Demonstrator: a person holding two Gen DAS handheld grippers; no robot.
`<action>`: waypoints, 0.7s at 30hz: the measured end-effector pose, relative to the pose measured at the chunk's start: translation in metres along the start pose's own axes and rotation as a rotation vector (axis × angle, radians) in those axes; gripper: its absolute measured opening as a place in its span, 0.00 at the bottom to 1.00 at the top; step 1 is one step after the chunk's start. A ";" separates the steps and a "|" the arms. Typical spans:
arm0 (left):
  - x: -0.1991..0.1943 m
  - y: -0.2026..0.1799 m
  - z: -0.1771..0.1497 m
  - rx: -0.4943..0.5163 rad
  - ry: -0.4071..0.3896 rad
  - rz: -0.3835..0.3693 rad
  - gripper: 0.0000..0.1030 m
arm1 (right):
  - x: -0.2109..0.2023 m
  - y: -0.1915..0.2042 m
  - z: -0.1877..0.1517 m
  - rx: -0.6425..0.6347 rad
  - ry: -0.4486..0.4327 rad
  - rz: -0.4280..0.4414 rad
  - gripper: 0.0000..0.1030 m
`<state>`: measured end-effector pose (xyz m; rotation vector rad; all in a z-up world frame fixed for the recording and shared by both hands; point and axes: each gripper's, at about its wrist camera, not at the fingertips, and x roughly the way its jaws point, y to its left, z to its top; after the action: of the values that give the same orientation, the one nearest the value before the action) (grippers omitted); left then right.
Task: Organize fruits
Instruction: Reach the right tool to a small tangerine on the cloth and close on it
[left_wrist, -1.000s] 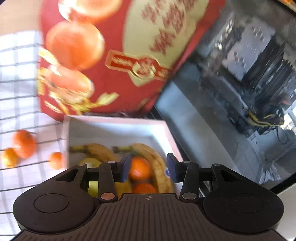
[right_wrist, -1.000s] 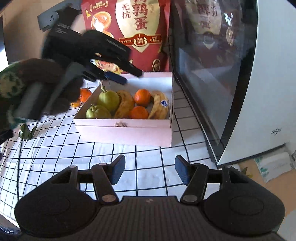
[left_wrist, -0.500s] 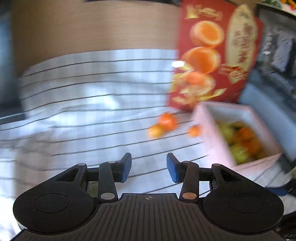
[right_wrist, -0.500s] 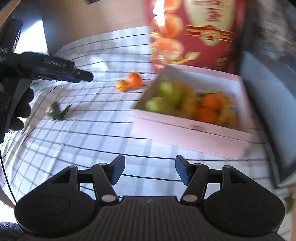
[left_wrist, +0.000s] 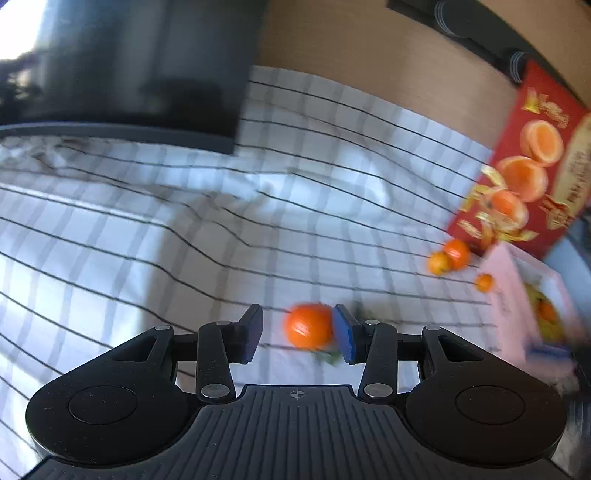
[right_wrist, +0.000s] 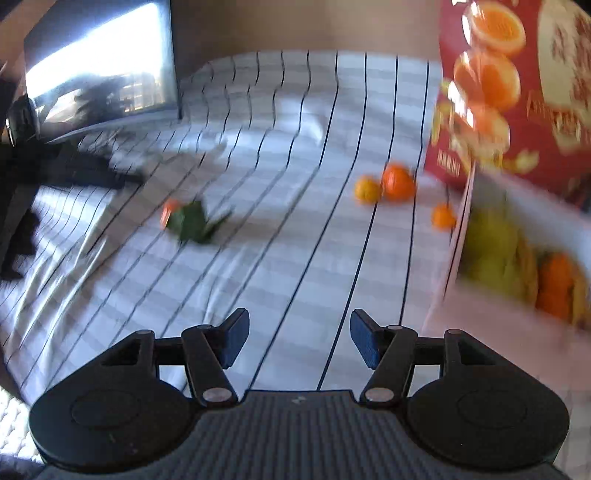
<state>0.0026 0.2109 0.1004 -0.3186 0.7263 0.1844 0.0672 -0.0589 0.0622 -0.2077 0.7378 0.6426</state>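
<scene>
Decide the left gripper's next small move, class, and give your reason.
Probably ease forward and down until the leafy orange sits squarely between the open fingers, then close. The left gripper frames it, but it lies off-centre, near the right pad, on the cloth.

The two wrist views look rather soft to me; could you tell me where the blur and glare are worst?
Left wrist view: the checked cloth and pink box smear, while the left gripper stays sharp. Right wrist view: the red bag and boxed fruit streak most, the leafy orange is smudged, and glare washes out the dark screen.
</scene>
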 end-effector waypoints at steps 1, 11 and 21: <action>-0.001 -0.005 -0.004 0.019 0.004 -0.036 0.45 | 0.002 -0.008 0.014 0.013 -0.009 -0.004 0.59; 0.002 -0.067 -0.042 0.131 0.072 -0.305 0.45 | 0.085 -0.072 0.106 0.206 0.075 -0.079 0.57; -0.005 -0.041 -0.047 0.129 0.070 -0.223 0.45 | 0.151 0.010 0.067 -0.208 -0.058 -0.311 0.43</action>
<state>-0.0194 0.1560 0.0798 -0.2814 0.7626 -0.0856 0.1834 0.0462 0.0083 -0.4837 0.5668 0.4254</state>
